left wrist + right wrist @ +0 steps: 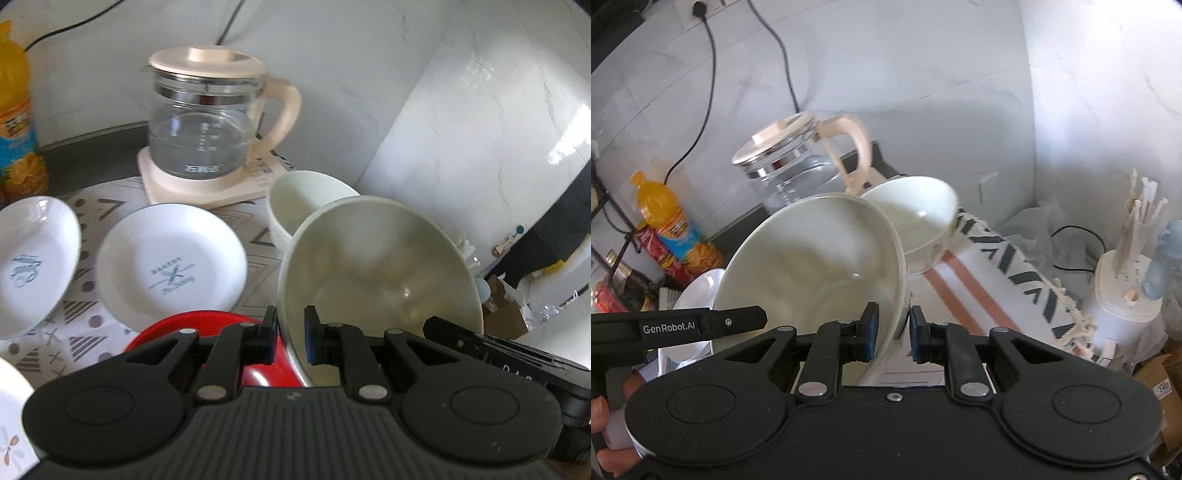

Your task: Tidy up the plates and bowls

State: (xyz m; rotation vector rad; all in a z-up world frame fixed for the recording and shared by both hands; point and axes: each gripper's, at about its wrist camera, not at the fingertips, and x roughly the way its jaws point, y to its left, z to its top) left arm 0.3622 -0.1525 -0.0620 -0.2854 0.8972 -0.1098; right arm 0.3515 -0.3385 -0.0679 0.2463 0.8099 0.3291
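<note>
Right now, on your left, two white plates lie flat on the patterned worktop mat. Your left tool grips the near rim of the big cream bowl, tilted above a red plate. Your right tool clamps the same bowl's opposite rim. A smaller bowl sits just behind.

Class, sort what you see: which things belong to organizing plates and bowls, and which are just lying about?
Job: large bowl, held at its rim by both grippers; smaller bowl; two white plates; red dish.
Lying about: glass kettle; orange drink bottle.
</note>
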